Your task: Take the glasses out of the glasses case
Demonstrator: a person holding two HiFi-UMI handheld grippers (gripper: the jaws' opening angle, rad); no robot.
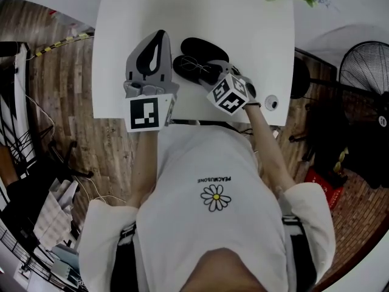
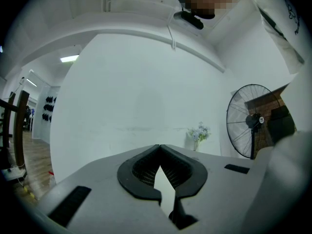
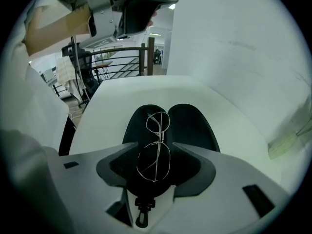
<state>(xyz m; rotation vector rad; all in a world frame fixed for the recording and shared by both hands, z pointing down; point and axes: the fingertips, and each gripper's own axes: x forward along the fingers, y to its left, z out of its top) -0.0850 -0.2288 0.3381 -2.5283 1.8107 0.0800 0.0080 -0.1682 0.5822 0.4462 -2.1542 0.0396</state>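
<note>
A person's white T-shirt with a daisy print (image 1: 214, 190) fills the foreground, seen from above. Beyond it, the right hand-held gripper (image 1: 209, 73) reaches over a white desk (image 1: 243, 23) into an open black clamshell glasses case (image 1: 203, 46). Its jaws stand partly apart. A pair of thin wire-framed glasses (image 3: 153, 160) lies folded in the case, with the nearer lens between the two jaws and the farther lens just beyond their tips. No firm contact with the frame is visible, so nothing seems gripped yet.

The left hand-held gripper (image 1: 159, 35) hovers off to the right gripper's left, beside the case. Its jaw tips are together and it holds nothing.

The step in hand looks like closing on the glasses. The wire looks slight and easily bent, so the jaws should probably close gently on the frame near the bridge, then lift straight up, clear of the case rim.
</note>
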